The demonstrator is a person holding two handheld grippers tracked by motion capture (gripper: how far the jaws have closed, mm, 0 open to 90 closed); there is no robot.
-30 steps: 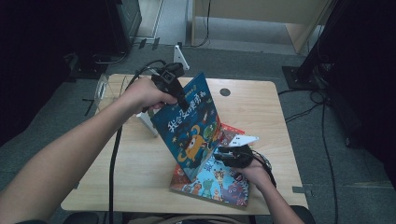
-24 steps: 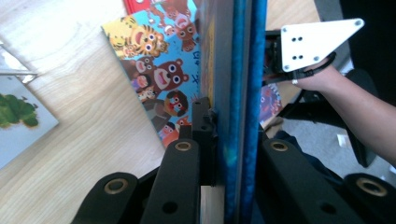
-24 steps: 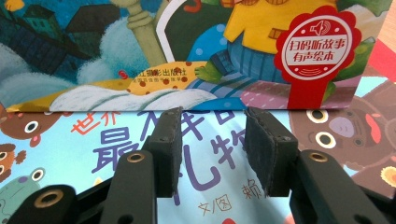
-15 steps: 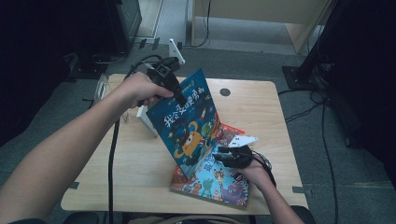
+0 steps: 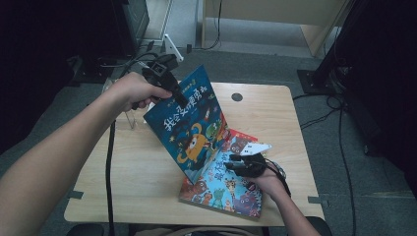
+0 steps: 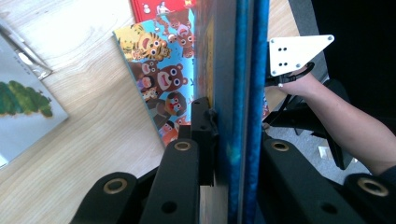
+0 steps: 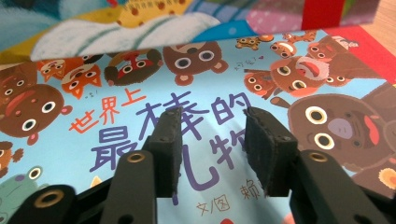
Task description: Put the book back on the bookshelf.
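My left gripper is shut on the top edge of a dark blue picture book, which it holds tilted above the table. In the left gripper view the jaws clamp that blue book edge-on. A light blue book with cartoon animals lies flat near the table's front edge, on a red book. My right gripper rests low over the animal book. Its jaws stand open and have just widened slightly, with nothing between them.
The wooden table has a cable hole at the back. A clear stand stands at the left, below my left hand. A book with a green caterpillar lies to the left. Cables trail off the back left.
My left hand has lifted the blue book a little higher and towards the back left. The right hand and the books on the table have stayed in place.
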